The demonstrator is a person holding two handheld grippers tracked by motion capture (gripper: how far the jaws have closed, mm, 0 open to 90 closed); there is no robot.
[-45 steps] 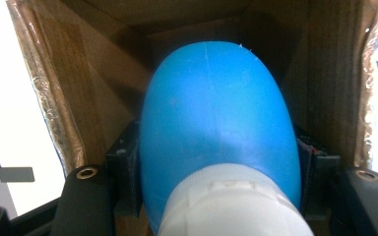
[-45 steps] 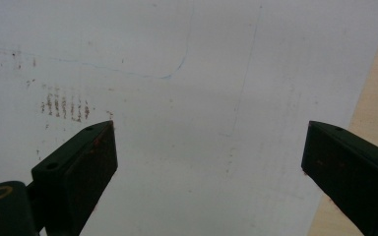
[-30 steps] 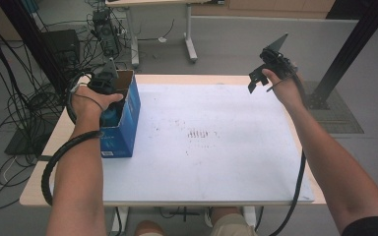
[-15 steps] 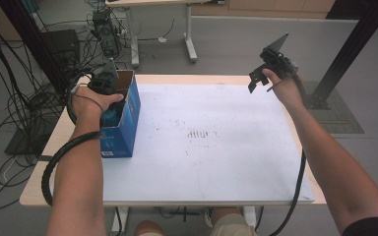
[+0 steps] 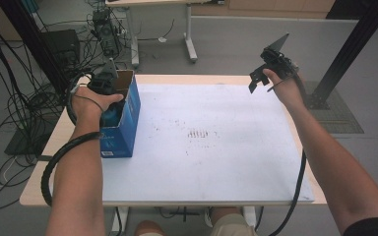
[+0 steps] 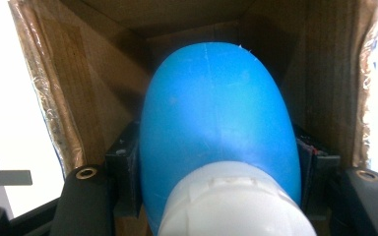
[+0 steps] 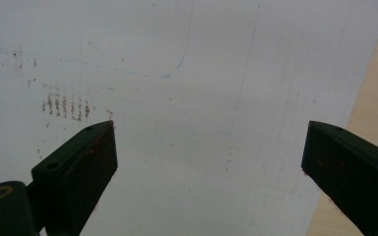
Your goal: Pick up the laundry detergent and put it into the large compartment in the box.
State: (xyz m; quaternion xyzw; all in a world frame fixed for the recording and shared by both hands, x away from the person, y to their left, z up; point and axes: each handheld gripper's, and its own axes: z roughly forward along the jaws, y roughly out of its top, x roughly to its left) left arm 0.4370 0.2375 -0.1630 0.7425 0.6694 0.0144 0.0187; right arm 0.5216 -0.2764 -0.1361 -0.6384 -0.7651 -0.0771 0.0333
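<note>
Two grippers, one bottle, one box

Two grippers are in play above a white-topped surface [image 5: 211, 162]. The left gripper [image 5: 109, 105] reaches down into an open blue cardboard box [image 5: 125, 125] that stands near the left edge of the surface. In the left gripper view its fingers [image 6: 128, 172] are closed against both sides of a blue bottle [image 6: 216, 128] with a white cap [image 6: 234, 201]. The cap end is nearest the camera and the rounded blue body points deeper into the box, between the brown cardboard walls [image 6: 83, 88]. From the high view a patch of the blue bottle shows inside the box opening, just under the person's left hand [image 5: 91, 101]. Whether the bottle rests on the box floor or hangs clear of it cannot be told.

The right gripper [image 5: 260, 81] is held up in the air near the far right corner of the surface, well apart from the box. In the right gripper view its fingers [image 7: 78, 162] stand wide apart with nothing between them; they look down on the bare white sheet, which carries a cluster of small brown marks [image 7: 64, 105] and a few faint blue pen lines. The tan edge of the surface [image 7: 369, 88] shows at the right of that view.

A black cable [image 5: 59, 157] trails from the left gripper along the person's left forearm.
</note>
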